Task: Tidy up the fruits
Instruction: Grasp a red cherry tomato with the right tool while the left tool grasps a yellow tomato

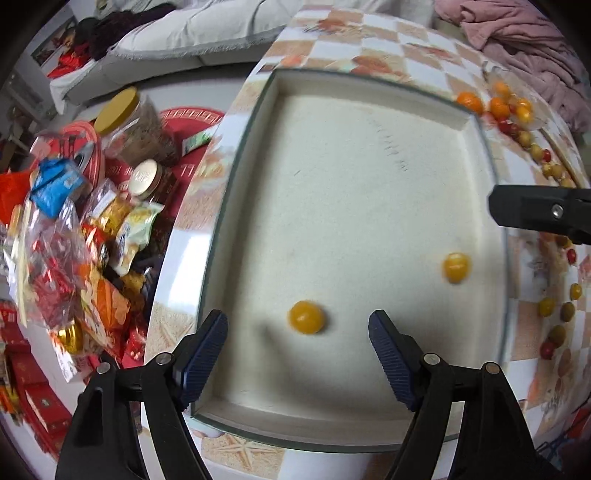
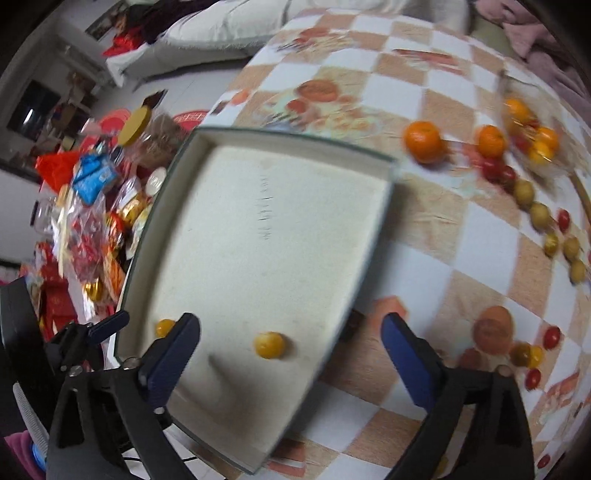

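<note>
A shallow cream tray [image 1: 354, 122] [image 2: 295, 147] lies on the checkered tablecloth. Two yellow fruits lie in it: one [image 1: 307, 316] [image 2: 164, 327] just ahead of my open, empty left gripper [image 1: 297, 330], the other [image 1: 457, 266] [image 2: 269, 345] further right. My right gripper [image 2: 291, 334] is open and empty above the tray's right edge; its finger shows in the left wrist view [image 1: 539, 212]. Two mandarins [image 2: 423, 141] [image 2: 492, 140], red cherry tomatoes [image 2: 496, 170] and green-yellow small fruits [image 2: 524, 192] lie scattered on the cloth to the right.
A heap of snack packets [image 1: 62, 236] and jars [image 1: 129, 122] lies left of the table. A clear bag with orange fruits [image 2: 532, 129] sits far right. A grey sofa [image 1: 184, 33] and pink blanket [image 1: 517, 33] are behind the table.
</note>
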{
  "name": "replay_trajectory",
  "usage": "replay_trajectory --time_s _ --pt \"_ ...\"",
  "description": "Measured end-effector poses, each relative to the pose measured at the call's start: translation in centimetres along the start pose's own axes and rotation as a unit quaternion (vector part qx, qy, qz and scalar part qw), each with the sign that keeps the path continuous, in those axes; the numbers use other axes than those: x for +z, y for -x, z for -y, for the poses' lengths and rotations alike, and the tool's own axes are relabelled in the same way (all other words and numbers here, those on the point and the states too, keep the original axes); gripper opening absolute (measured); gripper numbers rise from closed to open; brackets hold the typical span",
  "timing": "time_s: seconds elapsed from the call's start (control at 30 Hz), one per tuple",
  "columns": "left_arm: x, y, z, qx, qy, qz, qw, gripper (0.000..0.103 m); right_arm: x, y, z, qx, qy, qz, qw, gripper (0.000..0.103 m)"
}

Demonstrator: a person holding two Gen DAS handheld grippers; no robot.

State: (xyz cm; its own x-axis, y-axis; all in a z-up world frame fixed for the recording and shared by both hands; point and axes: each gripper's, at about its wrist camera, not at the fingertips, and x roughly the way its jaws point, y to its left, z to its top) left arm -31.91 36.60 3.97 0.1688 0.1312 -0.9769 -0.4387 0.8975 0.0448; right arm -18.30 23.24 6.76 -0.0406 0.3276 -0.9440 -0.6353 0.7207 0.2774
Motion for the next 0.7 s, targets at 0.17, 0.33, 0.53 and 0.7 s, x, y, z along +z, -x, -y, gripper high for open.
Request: replay_trajectory --time_s 0.17,0.33,0.53,0.7 --pt "1.2 1.7 4.0 -0.019 -0.055 0.023 0.9981 0.080 -2.8 2.4 6.0 -0.025 -0.078 0.008 0.997 0.103" --pt "2.2 3.3 9.4 -0.049 -0.118 0.040 0.9909 0.080 -6.9 4.4 12.1 -0.054 -0.142 0.008 0.988 0.103" --pt "1.8 3.5 16.4 -0.084 -0.194 0.031 0.9770 0.080 -13.4 6.8 18.9 -0.091 -0.218 -0.001 0.972 0.103" --pt "0.6 1.7 20.3 -0.095 -0.231 0.002 0.9683 0.080 -18.7 7.9 23.5 -0.120 -0.275 -0.014 0.954 0.103"
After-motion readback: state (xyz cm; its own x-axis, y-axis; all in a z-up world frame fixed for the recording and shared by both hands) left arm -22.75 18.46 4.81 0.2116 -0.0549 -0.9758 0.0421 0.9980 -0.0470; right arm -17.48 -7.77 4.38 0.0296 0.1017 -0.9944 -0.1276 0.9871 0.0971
